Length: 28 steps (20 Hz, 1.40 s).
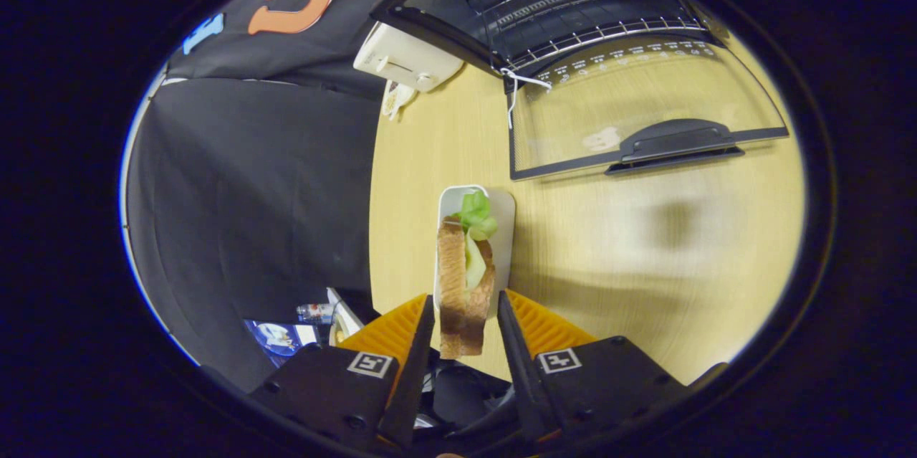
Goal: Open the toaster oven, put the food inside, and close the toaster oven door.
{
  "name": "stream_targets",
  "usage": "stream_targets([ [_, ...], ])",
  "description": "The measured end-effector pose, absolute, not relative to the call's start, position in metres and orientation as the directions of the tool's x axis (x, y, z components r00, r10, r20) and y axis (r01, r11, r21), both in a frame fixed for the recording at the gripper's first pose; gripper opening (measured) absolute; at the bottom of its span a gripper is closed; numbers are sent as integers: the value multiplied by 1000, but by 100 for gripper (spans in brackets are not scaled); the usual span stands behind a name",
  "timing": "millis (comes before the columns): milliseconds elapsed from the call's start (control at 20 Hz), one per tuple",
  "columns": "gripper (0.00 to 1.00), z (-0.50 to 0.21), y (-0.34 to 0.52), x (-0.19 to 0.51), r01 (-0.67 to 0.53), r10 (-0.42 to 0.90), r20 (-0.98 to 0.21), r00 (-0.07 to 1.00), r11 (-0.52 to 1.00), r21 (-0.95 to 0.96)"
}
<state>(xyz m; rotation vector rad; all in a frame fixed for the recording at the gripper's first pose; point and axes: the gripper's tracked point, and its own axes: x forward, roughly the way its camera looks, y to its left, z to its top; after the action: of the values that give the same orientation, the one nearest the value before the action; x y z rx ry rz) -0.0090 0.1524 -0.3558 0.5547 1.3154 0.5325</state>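
A pale wooden table [594, 250] stands in a booth walled with black cloth [251, 178], which hangs along the table's left edge.

The gripper [466, 315] sits low over the near edge of the table. Between its two fingers stands a sandwich [464, 286] on its edge: two slices of brown bread with pale filling and green lettuce poking out at the far end. The left finger lies against the bread. The right finger is very close to the other slice, but whether it actually presses on it cannot be told.

Under and just beyond the sandwich lies a small white tray [501, 229], its long side running away from the fingers.

Farther off and to the right is the toaster oven [544, 6], its glass door [645, 114] dropped open flat toward the near side, dark handle [677, 142] on the door's near edge. A wire rack [594, 35] shows inside the dark cavity. A white string [514, 89] dangles at the door's left hinge corner.

Left of the oven, at the far table edge, sits a white boxy appliance [405, 56].
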Motion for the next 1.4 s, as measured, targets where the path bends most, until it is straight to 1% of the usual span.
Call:
stream_targets([
  [200,38,-352,151,-10,-46,646,-745,168,760,648],
  [300,35,-340,149,-11,-54,654,-736,175,753,656],
  [600,33,-278,141,-12,-87,711,-664,232,695,714],
  [900,33,-230,106,2,-92,707,-600,373,672,735],
  [1000,33,-224,91,14,-78,697,-577,426,664,744],
  [1200,33,-219,63,53,-8,651,-523,550,631,776],
  [1400,33,-225,40,93,17,612,-481,628,607,794],
])
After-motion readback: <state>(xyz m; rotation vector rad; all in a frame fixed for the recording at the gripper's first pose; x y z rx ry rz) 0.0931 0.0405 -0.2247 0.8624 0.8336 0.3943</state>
